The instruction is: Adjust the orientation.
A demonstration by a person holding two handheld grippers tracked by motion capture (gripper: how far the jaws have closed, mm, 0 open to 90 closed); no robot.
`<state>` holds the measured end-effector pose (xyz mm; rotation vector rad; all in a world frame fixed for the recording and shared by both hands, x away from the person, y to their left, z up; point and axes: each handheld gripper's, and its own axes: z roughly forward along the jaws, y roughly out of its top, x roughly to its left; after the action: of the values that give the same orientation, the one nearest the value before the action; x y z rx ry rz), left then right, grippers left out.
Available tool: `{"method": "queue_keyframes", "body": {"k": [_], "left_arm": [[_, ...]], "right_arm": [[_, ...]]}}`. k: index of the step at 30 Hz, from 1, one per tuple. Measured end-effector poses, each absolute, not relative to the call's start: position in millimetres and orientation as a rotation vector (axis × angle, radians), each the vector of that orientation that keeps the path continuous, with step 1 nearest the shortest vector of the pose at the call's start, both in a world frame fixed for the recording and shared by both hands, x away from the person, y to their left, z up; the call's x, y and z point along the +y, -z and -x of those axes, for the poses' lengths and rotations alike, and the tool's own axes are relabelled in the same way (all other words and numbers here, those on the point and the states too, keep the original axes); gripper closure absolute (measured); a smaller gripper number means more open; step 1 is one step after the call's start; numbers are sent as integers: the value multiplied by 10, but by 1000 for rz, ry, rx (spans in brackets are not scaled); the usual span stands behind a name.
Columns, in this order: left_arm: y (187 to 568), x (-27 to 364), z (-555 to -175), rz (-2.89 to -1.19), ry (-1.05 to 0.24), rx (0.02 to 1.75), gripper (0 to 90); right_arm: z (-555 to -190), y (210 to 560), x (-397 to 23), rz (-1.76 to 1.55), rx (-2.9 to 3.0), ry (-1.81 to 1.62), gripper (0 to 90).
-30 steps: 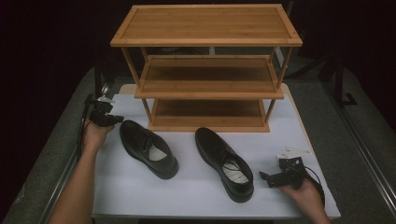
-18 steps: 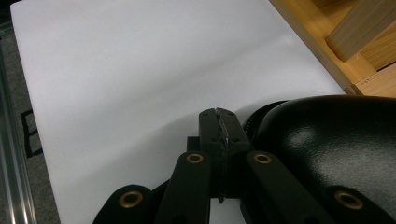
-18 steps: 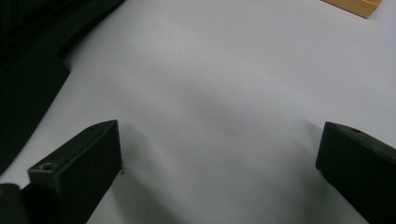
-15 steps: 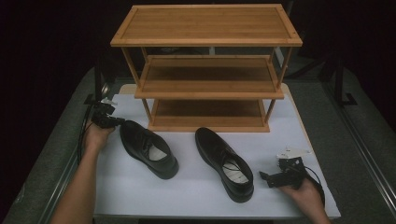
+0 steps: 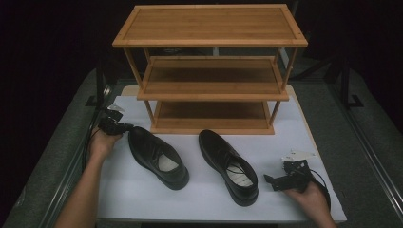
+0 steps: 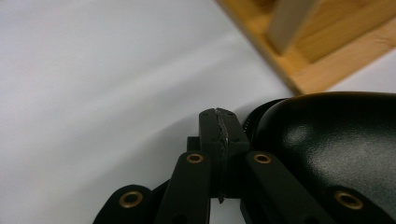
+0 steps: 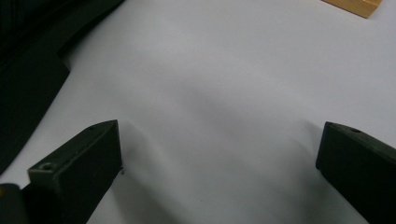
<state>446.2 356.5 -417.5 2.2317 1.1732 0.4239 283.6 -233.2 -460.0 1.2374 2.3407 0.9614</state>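
Table (image 5: 142, 190): white top, dark surround.

Rack (image 5: 211, 71): wood, three shelves, standing at the far middle of the table. All three shelves bare. In the left gripper view its low corner and one post (image 6: 299, 28) show at upper right.

Left shoe (image 5: 157, 156): black leather, laced, lying on the table near and left of the rack, heel toward the far left, toe toward the near right. Its glossy heel (image 6: 336, 154) sits just beside my jaws in the left gripper view.

Right shoe (image 5: 229, 165): same make, right of the first, apart from it, heel toward the rack, toe near. Pale insole visible.

My left gripper (image 5: 124, 127): held at the far left of the table, tips at the heel of the left shoe. Jaws pressed together (image 6: 219, 135), nothing between them; whether they touch the heel I cannot tell.

My right gripper (image 5: 269, 181): low over the near right of the table, just beside the right shoe's toe, pointing left. Jaws spread wide (image 7: 219, 154), only white table between them.
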Motion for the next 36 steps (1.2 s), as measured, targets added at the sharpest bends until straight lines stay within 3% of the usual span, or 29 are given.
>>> {"method": "queue_keyframes", "body": {"k": [23,36], "left_arm": [[4217,2977,-4167,-2264,-352,984,900],[4054,3219,-3846,-2199,-410,987,900]], "right_arm": [[-2835,4599,-2332,-1237,2341,-961,0],[-2835,4599,-2332,-1237,2340,-961,0]]}}
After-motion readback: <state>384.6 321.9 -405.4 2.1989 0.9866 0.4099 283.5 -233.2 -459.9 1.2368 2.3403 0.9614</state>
